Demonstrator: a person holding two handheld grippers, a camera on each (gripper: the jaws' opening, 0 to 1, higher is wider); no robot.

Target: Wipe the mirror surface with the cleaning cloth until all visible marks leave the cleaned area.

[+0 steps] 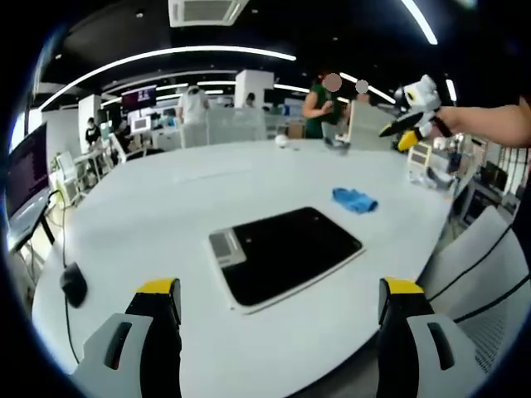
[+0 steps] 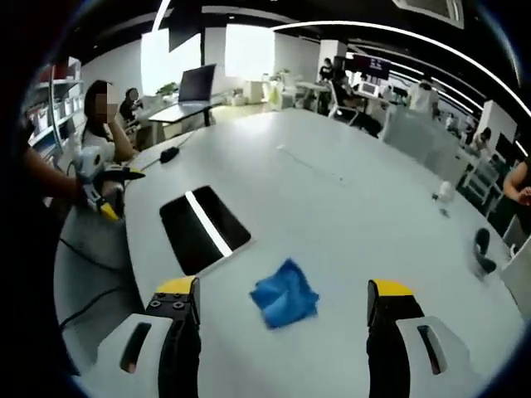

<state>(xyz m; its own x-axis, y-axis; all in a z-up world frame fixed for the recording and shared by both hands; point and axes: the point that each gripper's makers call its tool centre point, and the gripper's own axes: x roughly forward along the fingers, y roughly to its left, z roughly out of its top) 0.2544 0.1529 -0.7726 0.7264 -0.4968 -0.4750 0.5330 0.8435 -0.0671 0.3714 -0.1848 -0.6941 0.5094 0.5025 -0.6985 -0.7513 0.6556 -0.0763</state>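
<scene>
While the cleaning cloth [image 2: 284, 303] lies untouched on the worktop [image 2: 332, 207] | my right gripper [image 2: 282, 311] hovers, fingers wide, to grab it | left gripper [image 1: 280, 311] fingers wide, facing mirror [image 1: 286, 253].

In the left gripper view we cannot make out any marks on the mirror [image 1: 286, 253]; its dark face is too blurred. The cloth [image 1: 355, 200] is too small for us to read its folds. In the right gripper view the picture's bottom edge cuts off the counter [image 2: 332, 207], and the left gripper [image 2: 106, 192] is too small to judge its fingers.
</scene>
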